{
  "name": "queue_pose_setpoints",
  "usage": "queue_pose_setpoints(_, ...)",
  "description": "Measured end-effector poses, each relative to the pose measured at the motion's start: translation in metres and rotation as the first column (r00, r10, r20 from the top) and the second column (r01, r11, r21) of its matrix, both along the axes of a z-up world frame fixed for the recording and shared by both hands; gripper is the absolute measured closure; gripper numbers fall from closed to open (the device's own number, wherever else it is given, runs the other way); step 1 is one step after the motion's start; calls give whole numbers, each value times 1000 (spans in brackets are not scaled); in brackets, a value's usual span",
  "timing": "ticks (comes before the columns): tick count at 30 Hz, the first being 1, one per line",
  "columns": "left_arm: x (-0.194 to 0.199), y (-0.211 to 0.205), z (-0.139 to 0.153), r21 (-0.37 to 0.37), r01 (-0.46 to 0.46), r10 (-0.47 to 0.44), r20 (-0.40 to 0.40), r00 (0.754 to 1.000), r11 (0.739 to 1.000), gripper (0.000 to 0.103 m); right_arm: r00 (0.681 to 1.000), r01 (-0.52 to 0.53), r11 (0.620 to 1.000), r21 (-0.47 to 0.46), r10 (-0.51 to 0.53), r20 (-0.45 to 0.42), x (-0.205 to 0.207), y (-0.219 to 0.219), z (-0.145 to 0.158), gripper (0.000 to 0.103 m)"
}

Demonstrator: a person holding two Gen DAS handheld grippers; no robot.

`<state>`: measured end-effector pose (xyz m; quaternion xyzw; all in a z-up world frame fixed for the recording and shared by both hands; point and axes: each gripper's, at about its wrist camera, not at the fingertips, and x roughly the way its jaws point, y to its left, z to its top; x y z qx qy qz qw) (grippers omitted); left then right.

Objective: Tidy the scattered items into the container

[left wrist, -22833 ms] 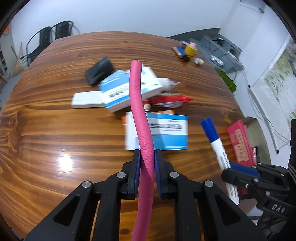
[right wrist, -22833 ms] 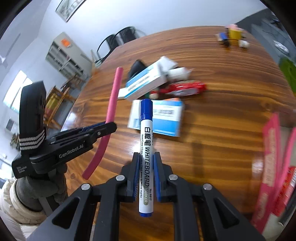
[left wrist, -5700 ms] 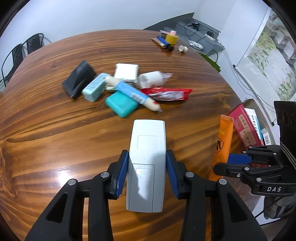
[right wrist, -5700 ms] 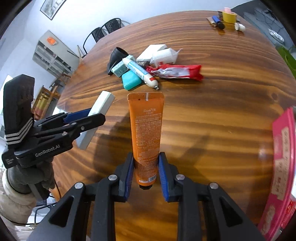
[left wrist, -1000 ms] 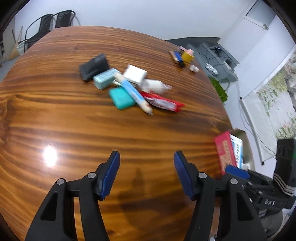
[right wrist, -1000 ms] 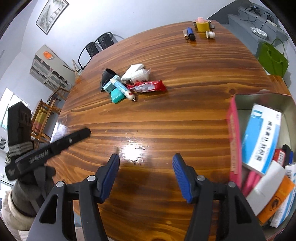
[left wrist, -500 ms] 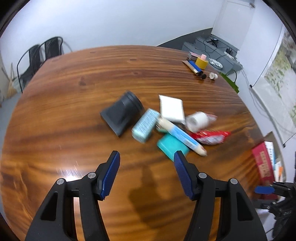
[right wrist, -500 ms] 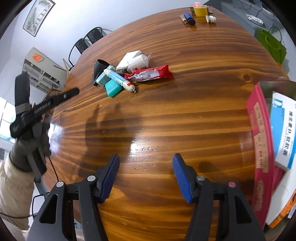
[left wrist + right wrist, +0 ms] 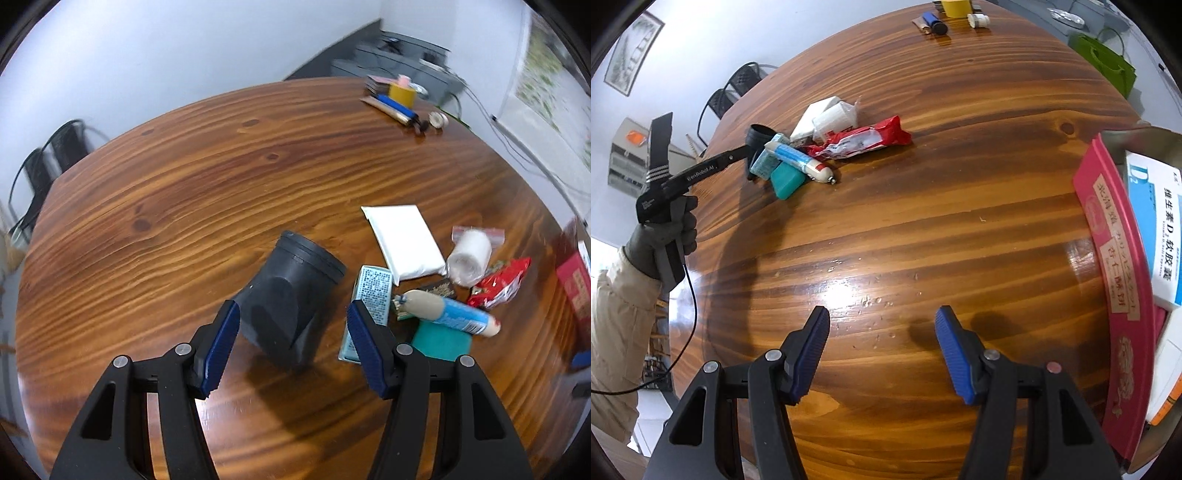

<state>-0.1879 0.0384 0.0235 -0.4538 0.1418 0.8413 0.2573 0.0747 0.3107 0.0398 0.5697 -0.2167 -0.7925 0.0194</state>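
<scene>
My left hand-held gripper (image 9: 291,343) hangs jaws apart, straddling the black cap (image 9: 291,295) without touching it. My right hand-held gripper (image 9: 881,347) is apart too, over bare counter (image 9: 923,229). The pile (image 9: 812,155) sits mid-counter toward its left edge; the container (image 9: 1156,140) sits at the right edge.

A white and blue box (image 9: 1156,236) at the right edge reads "D2". The left gripper (image 9: 748,157), at upper left, reads "GenRobot.AI".
</scene>
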Motion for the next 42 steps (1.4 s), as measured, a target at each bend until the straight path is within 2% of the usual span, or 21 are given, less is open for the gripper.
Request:
queue_pose_setpoints(6,-16,3,-14,-21,72,-72,-4,997,997,39,1000,19,1000,7,-19,10,-9,-4,-2,39)
queue_pose_setpoints(11,-23,9,-18,-38,135,-136,-19,990,990,39,1000,2,1000,20,-3,10,-18,-12,-2,39)
queue_pose_setpoints(14,-26,11,-24,-43,152,-152,0,988,987,39,1000,-15,999,30,15,2,-28,-19,-1,39)
queue_pose_setpoints(22,-19,3,-22,8,99,-99,-14,995,995,42,992,-108,992,68,113,-61,-64,-48,10,39)
queue_pose_setpoints(29,-2,-16,-9,88,47,-46,-8,999,995,52,962,-203,969,139,224,-154,-111,-72,24,39)
queue_pose_setpoints(31,3,-19,-7,94,42,-42,-4,999,995,52,954,-225,961,160,250,-165,-123,-78,23,39)
queue_pose_setpoints(37,16,-30,-10,104,16,-17,11,1000,994,52,930,-300,930,213,335,-150,-163,-96,9,41)
queue_pose_setpoints(42,14,-32,-11,112,2,-4,14,1000,994,51,936,-307,922,238,338,-103,-184,-101,-8,53)
